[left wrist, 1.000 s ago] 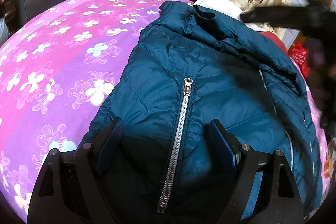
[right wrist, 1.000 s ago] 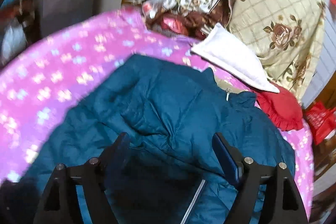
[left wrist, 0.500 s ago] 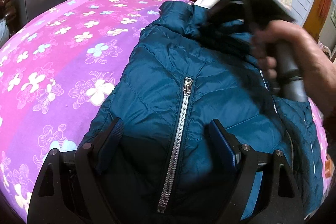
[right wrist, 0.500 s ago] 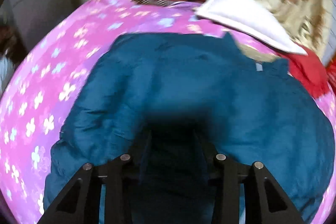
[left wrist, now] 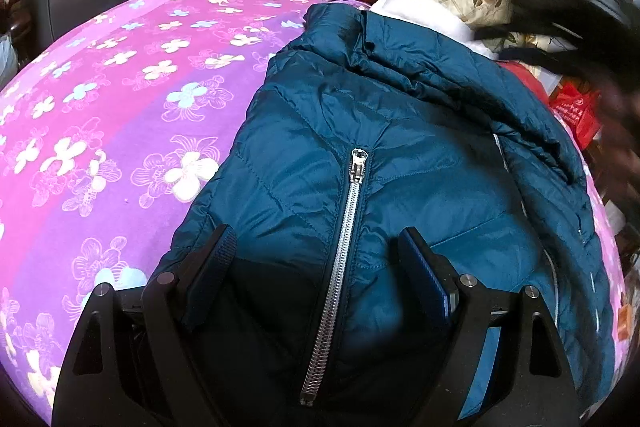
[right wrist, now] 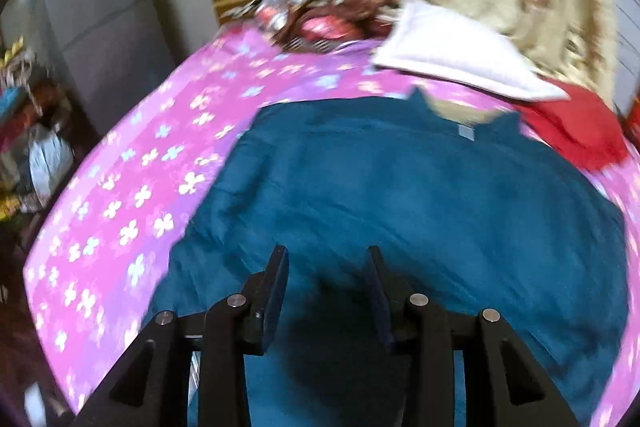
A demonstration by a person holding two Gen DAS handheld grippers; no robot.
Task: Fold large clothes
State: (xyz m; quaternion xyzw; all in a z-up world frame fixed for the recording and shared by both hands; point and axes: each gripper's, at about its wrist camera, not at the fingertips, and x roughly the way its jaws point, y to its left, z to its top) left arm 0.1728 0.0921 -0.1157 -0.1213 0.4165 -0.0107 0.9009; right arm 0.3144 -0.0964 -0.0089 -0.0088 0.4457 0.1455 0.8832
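floral bedsheet [left wrist: 120, 131], white pillow [right wrist: 452, 55], red cloth [right wrist: 572, 131]

Right view motion-blurred; left sharp, vignetted.

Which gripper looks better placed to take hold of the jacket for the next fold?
Probably left. The left gripper sits open and low, straddling the zipper of the teal jacket, and its view is sharp. The right gripper is open too, but its view is motion-blurred.

No writing is legible; the red bag [left wrist: 576, 111] carries pale print too blurred to read.
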